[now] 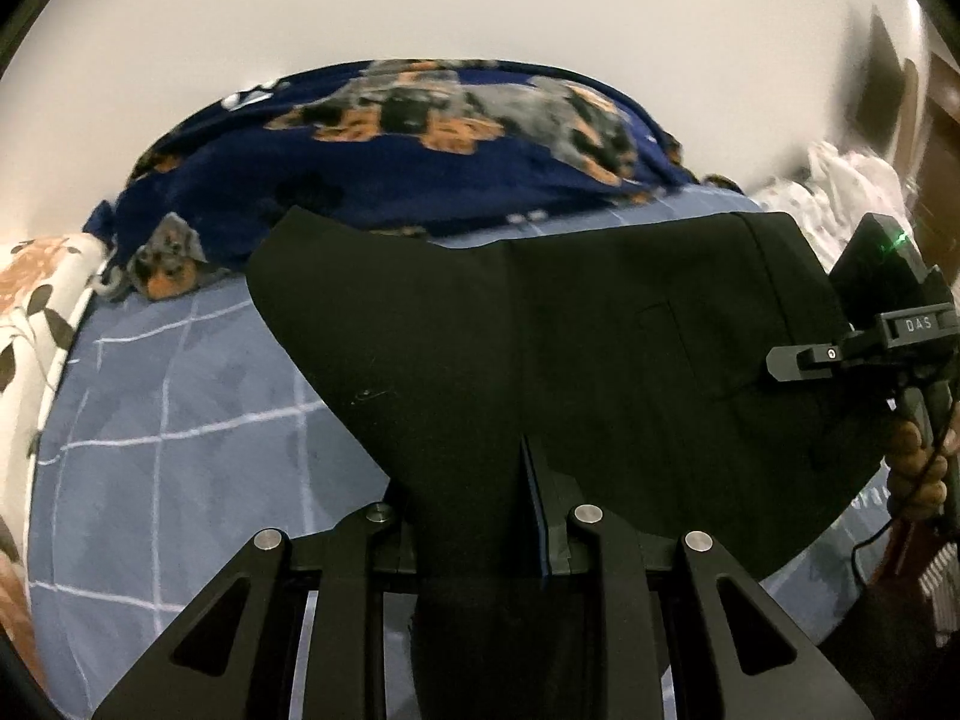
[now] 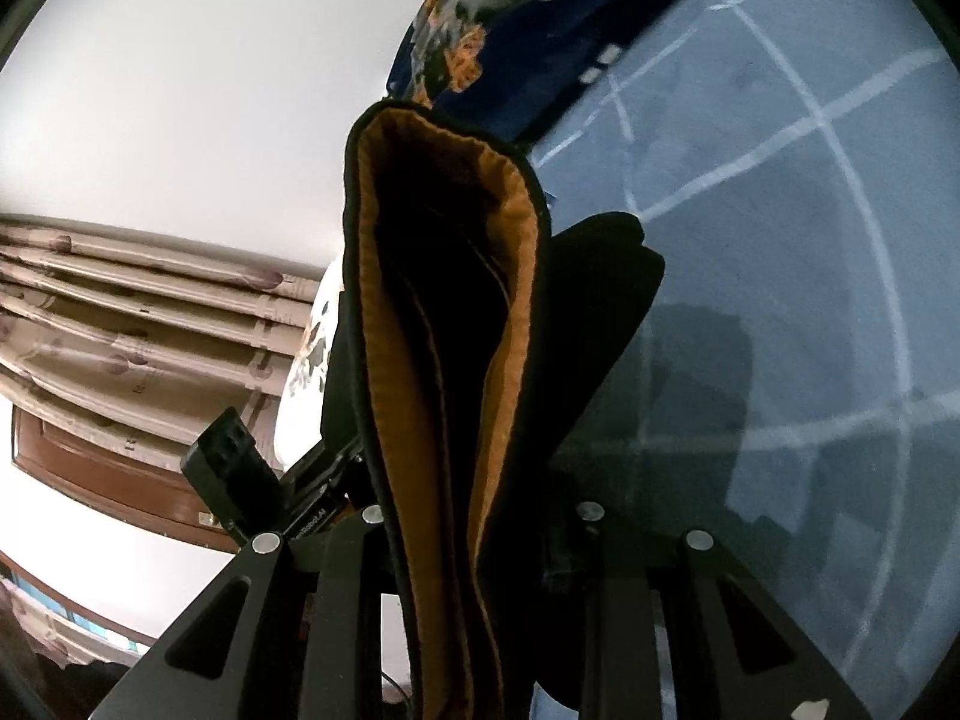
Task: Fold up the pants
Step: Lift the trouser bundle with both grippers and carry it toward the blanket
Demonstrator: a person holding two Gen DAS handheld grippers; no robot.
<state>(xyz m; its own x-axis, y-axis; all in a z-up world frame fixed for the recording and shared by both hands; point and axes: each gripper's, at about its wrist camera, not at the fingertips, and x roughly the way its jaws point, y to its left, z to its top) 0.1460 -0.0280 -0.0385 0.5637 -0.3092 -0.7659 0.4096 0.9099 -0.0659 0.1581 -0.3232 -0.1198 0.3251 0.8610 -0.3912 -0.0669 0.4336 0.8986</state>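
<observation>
Jaws of my left gripper (image 1: 480, 516) pinch the black woven pants (image 1: 570, 324); right gripper (image 2: 480, 516) clamps their tan-lined waistband. Pants hang doubled between both, lifted above the blue checked bedsheet (image 1: 180, 408). Fold half done, I judge; laying down and smoothing remain. Cloth looks smooth, unwrinkled.

**A bedroom in a home**

Ahead of and beneath the left gripper (image 1: 480, 516) lies a bed with a blue sheet (image 1: 180, 420) crossed by pale grid lines. Beyond it, against a plain white wall (image 1: 480, 0), sits a bunched navy blanket (image 1: 420, 162) printed with dogs. To the gripper's left is floral bedding (image 1: 36, 312). Left of the right gripper (image 2: 480, 516), patterned curtains (image 2: 120, 324) hang by a brown wooden frame (image 2: 108, 480).
</observation>
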